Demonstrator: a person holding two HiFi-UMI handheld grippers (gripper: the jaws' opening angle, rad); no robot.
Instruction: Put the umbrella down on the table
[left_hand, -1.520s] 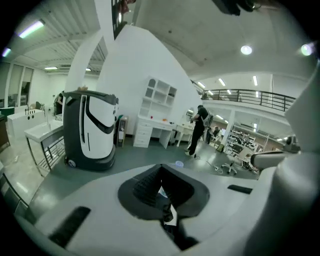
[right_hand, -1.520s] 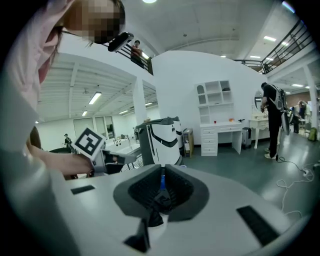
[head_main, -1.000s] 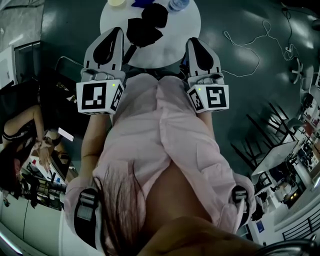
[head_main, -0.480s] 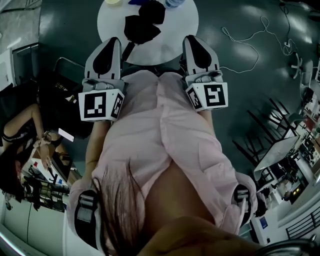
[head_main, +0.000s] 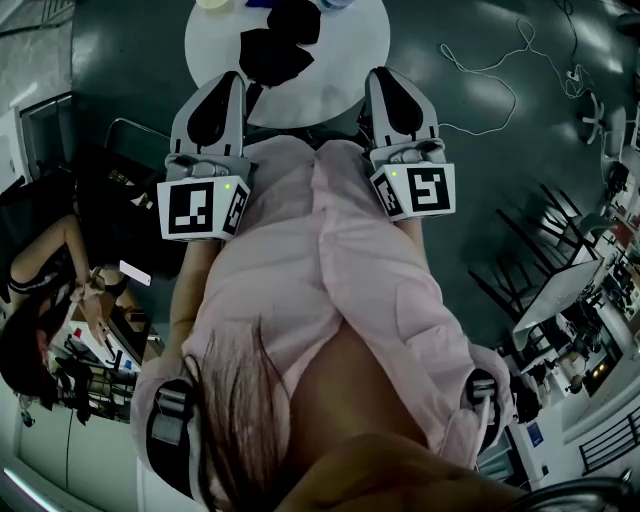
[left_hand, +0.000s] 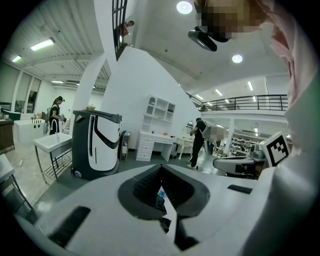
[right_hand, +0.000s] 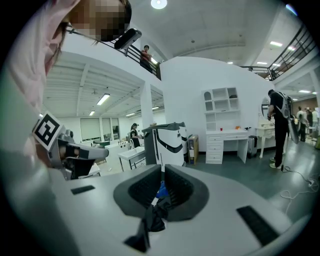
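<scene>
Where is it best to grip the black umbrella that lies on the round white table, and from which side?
Probably the broad near part of the umbrella, where the black cloth bunches up, approached from the near rim of the table, the side facing the left claw. It lies low and limp, so a claw should pinch across a fold. No stiff handle shows clearly.

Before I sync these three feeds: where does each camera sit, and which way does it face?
Head view: on the person's head, facing steeply down at the round table and black umbrella; pink shirt, left tool, right tool show.
Left gripper view: on the left tool, facing forward, roughly level; its shut jaws and shirt show.
Right gripper view: on the right tool, facing likewise; its jaws and shirt show.
Shared: both gripper views show the white-and-black machine and shelf unit.
</scene>
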